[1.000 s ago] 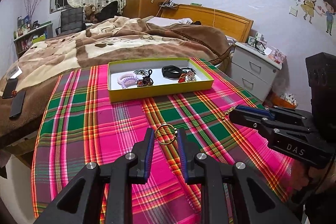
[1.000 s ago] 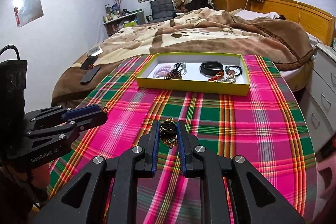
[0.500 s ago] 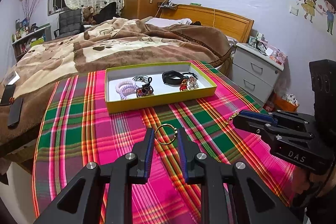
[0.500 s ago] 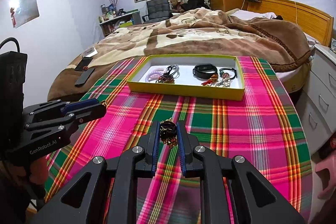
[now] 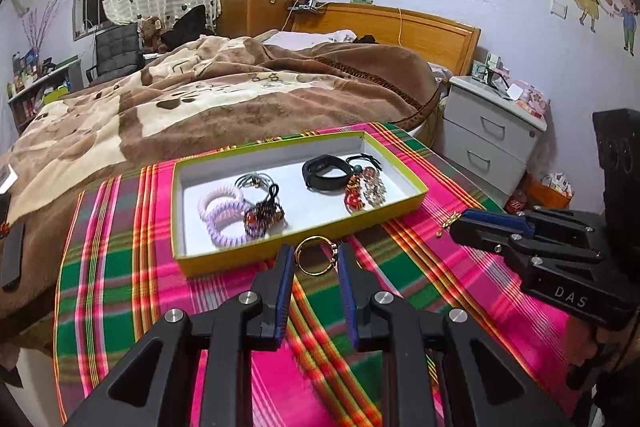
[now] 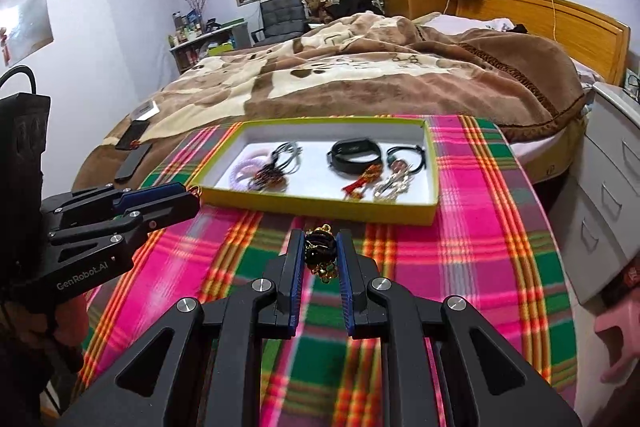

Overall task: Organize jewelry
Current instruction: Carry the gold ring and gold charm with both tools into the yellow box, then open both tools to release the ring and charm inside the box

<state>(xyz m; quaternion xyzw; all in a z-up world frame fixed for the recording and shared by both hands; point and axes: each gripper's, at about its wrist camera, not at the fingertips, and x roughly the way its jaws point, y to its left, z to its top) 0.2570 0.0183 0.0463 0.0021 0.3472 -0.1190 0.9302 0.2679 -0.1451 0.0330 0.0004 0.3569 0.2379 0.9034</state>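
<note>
Jewelry is already in both tools. The left tool (image 5: 315,261) is clamped across a thin gold ring (image 5: 315,255), pads pressing on its two sides, the hoop standing up between the tips. The right tool (image 6: 319,251) is clamped on a dark beaded bunch (image 6: 320,253) with gold bits hanging below the pads. Both pieces hang above the plaid worktop (image 6: 480,235), and the tray (image 5: 224,261) sits just ahead of each tool's tips.

The ring looks stiff, very light and smooth, so it will likely twist or slip out if the squeeze slackens or the wrist jerks; a hold across its widest part, as here, seems the safest. The bunch looks soft and loose: it should give under the pads without harm, but the dangling gold parts may swing and catch on the tray wall, so it wants lifting clear of the rim before release.

Inside the tray, ahead of the tools, lie coil hair ties (image 5: 222,217), a black band (image 5: 325,174) and small charms (image 5: 365,191); bare floor shows between them.
</note>
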